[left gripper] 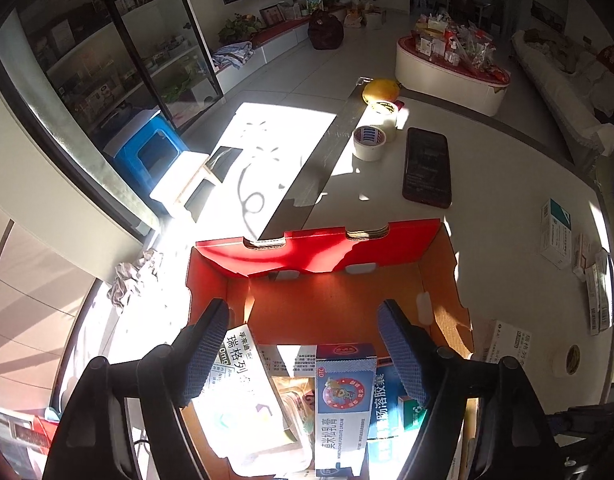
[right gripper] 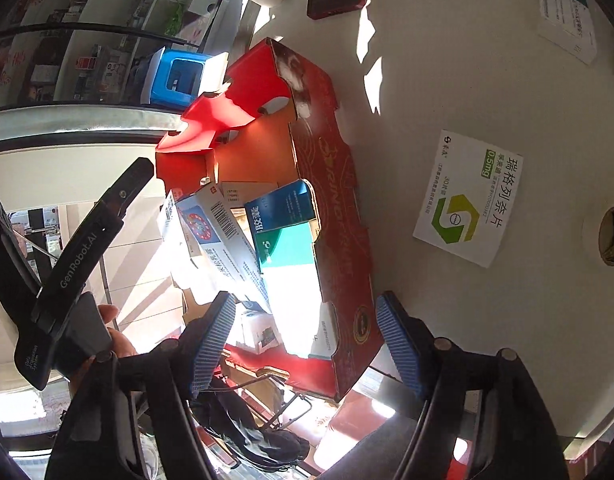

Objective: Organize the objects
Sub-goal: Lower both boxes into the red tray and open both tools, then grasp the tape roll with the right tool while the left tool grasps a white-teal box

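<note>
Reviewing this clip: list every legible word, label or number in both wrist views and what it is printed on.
"GenRobot.AI": arm of the left claw.
"瑞格列奈片", "0.5mg": white medicine box on the table.
"OTC", "FUROATE CREAM": cream box in the red carton.
"瑞格列": white box in the carton.
"溶胶囊": blue box.
Carton side lettering, barcode digits, tape roll print: unreadable.

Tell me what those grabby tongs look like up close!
Both tongs have chunky black arms with round rivets, and each fingertip wears a ribbed blue pad. In the right wrist view, the other tool's long black body has white letters reading "GenRobot.AI".
</note>
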The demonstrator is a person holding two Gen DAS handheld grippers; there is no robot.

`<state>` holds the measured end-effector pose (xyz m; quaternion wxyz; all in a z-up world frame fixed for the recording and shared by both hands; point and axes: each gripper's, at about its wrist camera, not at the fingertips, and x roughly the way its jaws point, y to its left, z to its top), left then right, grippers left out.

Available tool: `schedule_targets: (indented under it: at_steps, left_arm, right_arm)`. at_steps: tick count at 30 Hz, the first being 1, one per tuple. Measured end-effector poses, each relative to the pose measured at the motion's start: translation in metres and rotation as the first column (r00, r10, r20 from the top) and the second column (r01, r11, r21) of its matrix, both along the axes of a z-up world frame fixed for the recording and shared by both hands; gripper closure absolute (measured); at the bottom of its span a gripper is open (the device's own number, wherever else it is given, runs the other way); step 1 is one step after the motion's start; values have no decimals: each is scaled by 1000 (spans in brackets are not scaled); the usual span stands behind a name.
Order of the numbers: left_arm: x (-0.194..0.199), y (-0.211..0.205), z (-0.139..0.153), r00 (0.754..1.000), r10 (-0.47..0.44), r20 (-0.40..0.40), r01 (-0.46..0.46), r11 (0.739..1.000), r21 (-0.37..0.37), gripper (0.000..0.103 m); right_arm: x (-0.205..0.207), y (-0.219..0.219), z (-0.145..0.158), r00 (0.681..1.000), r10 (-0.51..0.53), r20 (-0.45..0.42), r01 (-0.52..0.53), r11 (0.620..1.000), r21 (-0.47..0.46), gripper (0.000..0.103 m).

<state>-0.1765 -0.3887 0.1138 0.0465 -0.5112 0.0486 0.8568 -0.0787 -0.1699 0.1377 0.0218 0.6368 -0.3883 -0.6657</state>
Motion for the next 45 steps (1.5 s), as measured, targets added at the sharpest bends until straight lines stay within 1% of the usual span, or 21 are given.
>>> schedule_targets:
  at_steps: [4, 6, 11, 13, 15, 17, 19, 21, 22, 23, 25, 27, 28, 29, 30, 32, 34, 36, 39, 42, 45]
  left_arm:
    - [0, 6, 5, 1000, -2, -9, 2, 1000, -8, 19]
    - [2, 8, 12, 1000, -5, -20, 5, 1000, 1, 19]
    - [2, 24, 31, 999, -29, -30, 30, 998, 56, 14]
    - [3, 38, 35, 998, -57, -34, 58, 997, 43, 13]
    - [4, 55, 36, 995, -92, -24, 92, 995, 31, 13]
    - [6, 73, 36, 992, -127, -14, 127, 991, 35, 13]
    - [8, 92, 36, 987, -159, 0, 159, 986, 47, 13]
    - [12, 110, 37, 981, -193, 14, 192, 980, 56, 13]
    - [14, 119, 37, 977, -213, 18, 212, 975, 60, 13]
    - [16, 128, 39, 972, -236, 21, 234, 970, 61, 13]
    - [19, 145, 40, 960, -280, 27, 278, 959, 59, 13]
    - [22, 160, 41, 948, -316, 32, 314, 948, 50, 13]
    - [22, 167, 40, 943, -331, 37, 329, 943, 46, 13]
    - [22, 173, 40, 938, -345, 42, 344, 938, 43, 13]
    - [22, 179, 39, 933, -357, 48, 356, 934, 38, 13]
    - [20, 192, 35, 923, -380, 59, 379, 925, 26, 13]
    - [16, 205, 29, 914, -399, 74, 398, 917, 21, 13]
    - [10, 222, 22, 905, -417, 87, 417, 909, 19, 13]
    - [0, 258, 7, 889, -449, 91, 452, 892, -13, 13]
    - [-18, 302, -9, 875, -477, 83, 482, 875, -44, 13]
    - [-38, 343, -30, 874, -478, 90, 484, 874, -51, 13]
  right_arm:
    - [15, 22, 11, 999, 25, -23, -21, 988, 150, 31]
    - [31, 42, 11, 1000, 7, -19, -3, 978, 207, 31]
    - [89, 107, -19, 985, -144, 97, 109, 949, 296, 31]
    - [100, 120, -30, 980, -156, 127, 106, 937, 332, 31]
    - [99, 120, -37, 985, -109, 136, 52, 927, 372, 31]
    - [91, 113, -40, 991, -34, 131, -27, 900, 435, 31]
    - [85, 105, -44, 991, 18, 131, -85, 845, 528, 31]
    - [80, 109, -48, 990, 7, 140, -91, 792, 603, 31]
    - [77, 113, -52, 990, -5, 139, -83, 785, 614, 31]
    - [75, 117, -57, 989, -13, 144, -77, 793, 605, 31]
    - [71, 122, -68, 988, -14, 152, -74, 829, 554, 31]
    - [67, 121, -73, 988, 7, 153, -92, 827, 555, 32]
    - [66, 120, -75, 988, 20, 153, -102, 829, 550, 44]
    - [65, 120, -78, 986, 26, 166, -113, 832, 543, 48]
    - [64, 119, -76, 987, 31, 158, -116, 821, 559, 55]
    - [64, 117, -75, 986, 55, 155, -132, 831, 540, 55]
    - [68, 118, -73, 988, 67, 137, -127, 857, 499, 55]
    - [80, 125, -66, 993, 35, 115, -85, 882, 463, 55]
    - [112, 143, -53, 994, -76, 76, 45, 937, 347, 55]
    - [147, 152, -37, 990, -129, 62, 105, 947, 302, 55]
    - [176, 168, -23, 982, -180, 59, 158, 949, 272, 55]
